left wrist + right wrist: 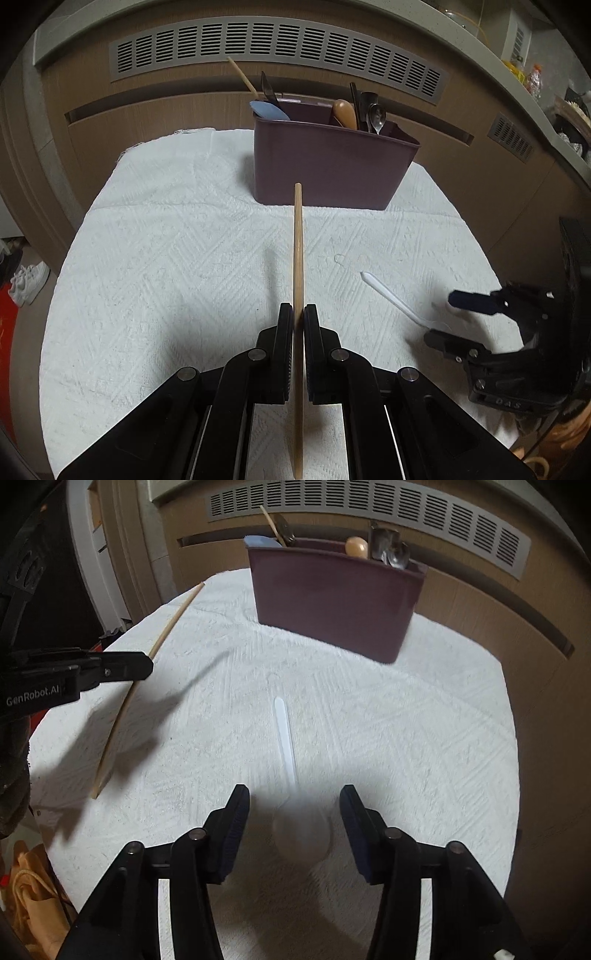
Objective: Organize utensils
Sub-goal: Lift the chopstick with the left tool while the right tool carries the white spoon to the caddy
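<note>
Left gripper tight on chopstick, right gripper wide over blurred white spoon.

Rough white woven cloth with raised diamond texture. Pale bare wood, matt, on the chopstick. Smooth matt maroon plastic on the caddy. Shiny metal on the spoons; smooth glossy wood on a rounded handle. Translucent white plastic on the spoon. Matt black plastic on the left tool.
</note>
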{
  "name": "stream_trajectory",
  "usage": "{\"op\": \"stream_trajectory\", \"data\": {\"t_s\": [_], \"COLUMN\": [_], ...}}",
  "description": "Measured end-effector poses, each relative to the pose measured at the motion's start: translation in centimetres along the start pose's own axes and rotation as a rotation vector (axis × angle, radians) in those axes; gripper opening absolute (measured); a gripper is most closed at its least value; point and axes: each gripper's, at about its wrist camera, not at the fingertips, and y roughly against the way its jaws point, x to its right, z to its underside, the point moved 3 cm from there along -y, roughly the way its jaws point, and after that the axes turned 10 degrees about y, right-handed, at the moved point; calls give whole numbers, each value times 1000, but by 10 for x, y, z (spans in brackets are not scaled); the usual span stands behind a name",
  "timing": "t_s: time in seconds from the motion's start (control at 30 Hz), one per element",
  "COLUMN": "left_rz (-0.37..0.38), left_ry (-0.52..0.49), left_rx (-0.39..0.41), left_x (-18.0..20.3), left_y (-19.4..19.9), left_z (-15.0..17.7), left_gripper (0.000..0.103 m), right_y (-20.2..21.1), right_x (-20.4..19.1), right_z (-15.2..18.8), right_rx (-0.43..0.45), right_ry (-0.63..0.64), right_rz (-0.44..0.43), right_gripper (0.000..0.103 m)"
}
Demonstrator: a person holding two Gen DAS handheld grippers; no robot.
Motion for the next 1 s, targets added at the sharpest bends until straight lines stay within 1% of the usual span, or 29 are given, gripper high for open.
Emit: {"op": "stream_trajectory", "data": {"t_s": [0.1, 0.17, 0.2, 0.27, 0.37, 0.4, 0.43, 0.47, 0.5, 0.57, 0.67, 0.73, 0.87, 0.93, 1.0], "left_rz": [9, 14, 17, 24, 40, 46, 48, 49, 51, 61, 85, 97, 122, 135, 140], "left_ry": [11, 19, 25, 39, 63, 69, 73, 78, 84, 94, 86, 66, 17, -10, -28], "left_rx": [10, 15, 20, 29, 47, 54, 61, 69, 79, 99, 146, 185, 293, 341, 372], "left_x": [-3, -6, -9, -13, -20, -22, -23, -24, -24, -23, -12, -1, 23, 35, 42], "left_y": [4, 6, 8, 12, 18, 20, 21, 23, 25, 30, 44, 55, 84, 98, 107], "left_z": [-1, -2, -3, -5, -7, -8, -9, -11, -13, -17, -26, -33, -46, -52, -57], "left_gripper": [6, 6, 6, 6, 6, 6, 6, 6, 6, 6, 6, 6, 6, 6, 6], "right_y": [-7, -19, -25, -43, -64, -66, -65, -63, -59, -43, -12, 14, 59, 77, 87], "right_x": [-1, -5, -7, -6, -2, -2, -3, -6, -8, -13, -10, -6, 6, 10, 14], "right_z": [-22, -39, -46, -59, -67, -67, -68, -68, -68, -68, -73, -79, -94, -99, -104], "right_rx": [0, -8, -19, -42, -92, -85, -85, -86, -80, -41, 31, 95, 213, 258, 284], "right_ry": [29, 61, 70, 66, 34, 35, 42, 52, 52, 62, 56, 44, 12, 3, -2], "right_rz": [-15, -37, -46, -42, -52, -47, -38, -28, -28, -25, -15, -7, 9, 20, 33], "right_gripper": [47, 30, 27, 26, 26, 25, 13, 11, 11, 10, 10, 10, 10, 10, 10]}}
